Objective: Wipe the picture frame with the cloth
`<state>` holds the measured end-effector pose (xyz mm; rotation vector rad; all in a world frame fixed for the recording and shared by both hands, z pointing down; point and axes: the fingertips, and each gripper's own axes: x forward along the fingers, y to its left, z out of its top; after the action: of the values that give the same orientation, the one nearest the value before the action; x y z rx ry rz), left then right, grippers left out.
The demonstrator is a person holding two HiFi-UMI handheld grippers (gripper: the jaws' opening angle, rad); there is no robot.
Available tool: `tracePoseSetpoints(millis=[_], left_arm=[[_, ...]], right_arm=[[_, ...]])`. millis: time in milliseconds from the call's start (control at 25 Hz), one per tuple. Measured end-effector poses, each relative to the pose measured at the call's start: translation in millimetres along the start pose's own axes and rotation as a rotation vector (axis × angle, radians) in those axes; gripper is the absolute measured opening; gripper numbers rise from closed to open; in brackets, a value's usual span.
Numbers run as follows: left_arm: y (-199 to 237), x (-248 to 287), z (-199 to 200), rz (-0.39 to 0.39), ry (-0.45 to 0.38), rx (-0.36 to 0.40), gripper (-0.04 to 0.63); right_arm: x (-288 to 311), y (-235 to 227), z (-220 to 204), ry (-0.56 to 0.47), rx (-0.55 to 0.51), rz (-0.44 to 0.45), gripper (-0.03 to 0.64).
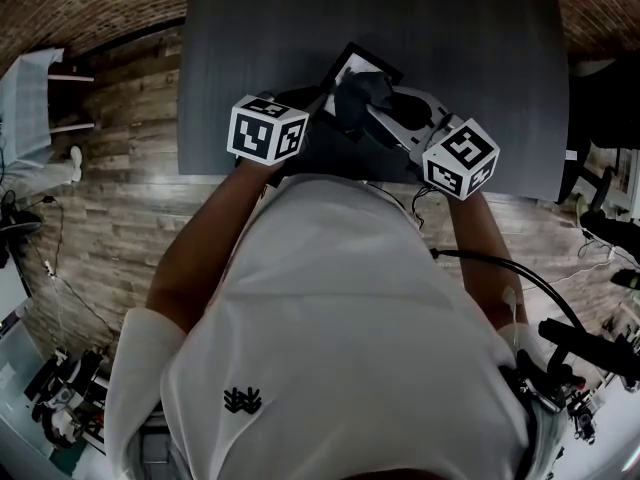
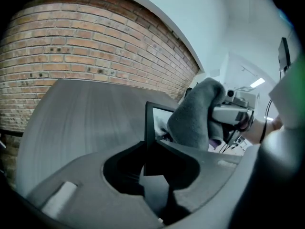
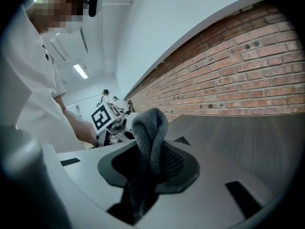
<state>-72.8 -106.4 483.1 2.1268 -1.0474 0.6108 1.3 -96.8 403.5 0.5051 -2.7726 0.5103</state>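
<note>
Over the grey worktop [image 1: 480, 68], your left gripper [image 2: 155, 163] jaws pinch the picture frame [image 2: 150, 128] by its lower edge (black rim), while your right gripper [image 3: 143, 175] jaws clamp the cloth [image 3: 150, 132], bunched against the frame's face.

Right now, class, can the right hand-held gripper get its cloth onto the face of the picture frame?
Probably yes: the left hand-held gripper holds the picture frame by its edge. The grey cloth in the right hand-held gripper appears to lie against its face, with nothing between.
</note>
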Motion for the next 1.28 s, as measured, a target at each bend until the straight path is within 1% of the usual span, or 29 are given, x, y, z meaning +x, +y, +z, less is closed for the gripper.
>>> tracePoseSetpoints(millis=[280, 360, 400, 440, 520, 640, 760, 800, 840, 880, 1000, 1280], left_arm=[[-1, -1, -1, -0.009, -0.001, 0.011, 0.077], [-1, -2, -3, -0.009, 0.002, 0.008, 0.077], [0, -2, -3, -0.009, 0.002, 0.006, 0.077], [1, -3, -4, -0.007, 0.002, 0.004, 0.077], [3, -3, -4, -0.003, 0.002, 0.003, 0.077], [5, -4, -3, 0.001, -0.002, -0.007, 0.077], [7, -5, -2, 0.001, -0.007, -0.017, 0.077], [7, -5, -1, 0.001, -0.007, -0.017, 0.077], [8, -5, -1, -0.001, -0.007, -0.017, 0.077], [8, -5, 0, -0.003, -0.007, -0.016, 0.077], [9, -5, 2, -0.014, -0.007, -0.018, 0.077], [1, -1, -2, -0.03, 0.004, -0.01, 0.077]], right_arm=[[-29, -68, 19, -0.037, -0.017, -0.223, 0.109], [-36, -75, 27, -0.06, -0.015, -0.252, 0.109], [-38, -73, 31, -0.072, -0.014, -0.248, 0.109], [-38, -68, 34, -0.082, -0.015, -0.233, 0.109], [-35, -49, 37, -0.094, -0.021, -0.168, 0.109], [-27, -8, 33, -0.094, -0.025, -0.021, 0.109], [-17, 28, 17, -0.061, -0.01, 0.105, 0.109], [-14, 34, 10, -0.045, -0.009, 0.126, 0.109], [-12, 34, 3, -0.03, -0.007, 0.127, 0.109], [-11, 29, -2, -0.021, 0.001, 0.108, 0.109], [-16, -3, -7, -0.019, 0.028, -0.001, 0.109], [-51, -70, 9, -0.074, 0.037, -0.237, 0.109]])
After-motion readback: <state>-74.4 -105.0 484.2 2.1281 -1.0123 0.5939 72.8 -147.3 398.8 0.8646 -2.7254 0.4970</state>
